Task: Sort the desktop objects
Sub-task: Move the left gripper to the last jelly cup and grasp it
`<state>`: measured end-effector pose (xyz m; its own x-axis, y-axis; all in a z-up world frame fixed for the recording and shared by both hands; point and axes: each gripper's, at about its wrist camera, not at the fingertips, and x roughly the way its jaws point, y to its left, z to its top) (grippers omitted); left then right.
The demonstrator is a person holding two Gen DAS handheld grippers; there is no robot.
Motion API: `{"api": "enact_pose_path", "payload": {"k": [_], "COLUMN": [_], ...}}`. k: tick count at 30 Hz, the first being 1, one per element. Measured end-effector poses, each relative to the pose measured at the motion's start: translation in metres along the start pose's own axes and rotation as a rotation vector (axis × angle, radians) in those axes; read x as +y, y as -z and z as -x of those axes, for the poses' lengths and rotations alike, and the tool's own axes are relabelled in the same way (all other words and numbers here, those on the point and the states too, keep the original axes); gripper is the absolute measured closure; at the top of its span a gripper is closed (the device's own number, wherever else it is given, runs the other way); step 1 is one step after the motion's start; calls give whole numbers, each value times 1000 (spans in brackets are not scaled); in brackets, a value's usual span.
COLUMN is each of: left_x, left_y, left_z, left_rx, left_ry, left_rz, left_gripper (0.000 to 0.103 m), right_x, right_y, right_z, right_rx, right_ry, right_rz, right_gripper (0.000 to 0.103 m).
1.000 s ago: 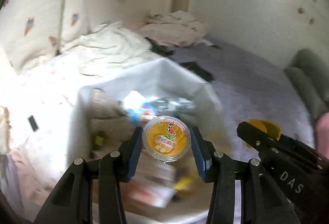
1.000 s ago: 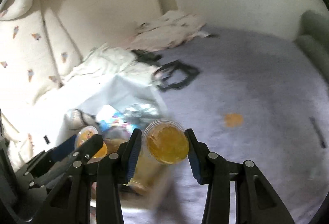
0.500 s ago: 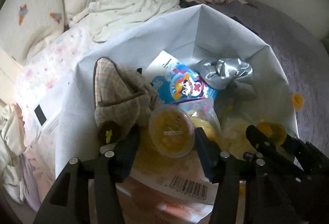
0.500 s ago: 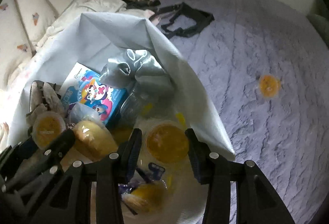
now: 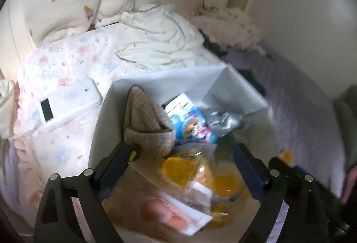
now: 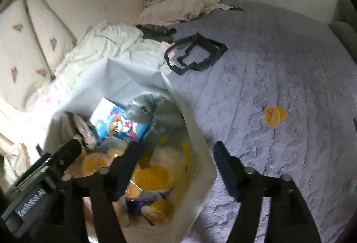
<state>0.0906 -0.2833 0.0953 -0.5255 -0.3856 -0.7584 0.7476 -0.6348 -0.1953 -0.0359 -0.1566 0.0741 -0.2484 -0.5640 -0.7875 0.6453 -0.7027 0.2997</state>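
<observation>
Drop step done: both hand-held grippers, left [image 5: 180, 162] and right [image 6: 174, 165], have just been opening, now wide and empty over the bag [image 6: 133, 77]; next, the cup [image 6: 273, 115] mid-bed.

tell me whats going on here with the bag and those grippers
A person holds two grippers over an open white bag on a bed. The left gripper and right gripper have both just opened, and neither grips anything now. Orange jelly cups lie among the snacks in the bag. One more jelly cup sits out on the purple bedspread.
</observation>
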Motion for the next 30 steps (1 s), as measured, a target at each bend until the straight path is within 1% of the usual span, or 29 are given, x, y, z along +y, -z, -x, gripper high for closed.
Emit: {"api": "enact_pose_path", "payload": {"k": [1,3,5,7,10,12,13,15,16,18,20,21,23,24,27,28,30], "left_x": [1,-3,-15,-31,-70,-106,-117,-145,-164,-185,-214,-222,-246,-250,-276,-284,-303], "left_y": [-3,-3,0,4,11,19,22,30,34,37,39,39,37,37,29,28,31], "left_z": [1,3,2,2,2,3,3,1,-1,-8,-26,-33,-56,-62,-94,-106,-133], "left_rx": [0,-3,1,3,4,-13,-23,-34,-31,-23,14,29,86,102,169,188,234], "left_ry": [24,42,37,49,90,85,79,54,54,53,24,26,59,71,102,95,71], "left_rz": [9,-1,-26,-45,-133,-203,-227,-301,-351,-405,-479,-497,-524,-524,-530,-545,-612], "left_gripper": [9,9,9,9,9,9,9,9,9,9,9,9,9,9,9,9,9], "right_x": [-1,-5,-13,-22,-42,-61,-69,-90,-101,-126,-153,-163,-186,-196,-230,-241,-261], "right_y": [0,0,4,8,15,20,21,24,24,21,15,14,7,4,-10,-12,-11], "right_z": [4,12,21,31,47,57,59,64,64,58,50,49,44,42,23,15,1], "right_rx": [3,16,18,8,-5,-8,-11,-39,-48,-33,-10,-5,10,14,56,70,99], "right_ry": [-17,-28,-18,1,25,22,29,62,84,127,146,152,185,191,147,130,96], "right_rz": [-10,-15,-22,-27,-43,-64,-76,-112,-126,-160,-192,-205,-245,-264,-327,-353,-412], "right_gripper": [32,32,32,32,32,32,32,32,32,32,32,32,32,32,32,32,32]}}
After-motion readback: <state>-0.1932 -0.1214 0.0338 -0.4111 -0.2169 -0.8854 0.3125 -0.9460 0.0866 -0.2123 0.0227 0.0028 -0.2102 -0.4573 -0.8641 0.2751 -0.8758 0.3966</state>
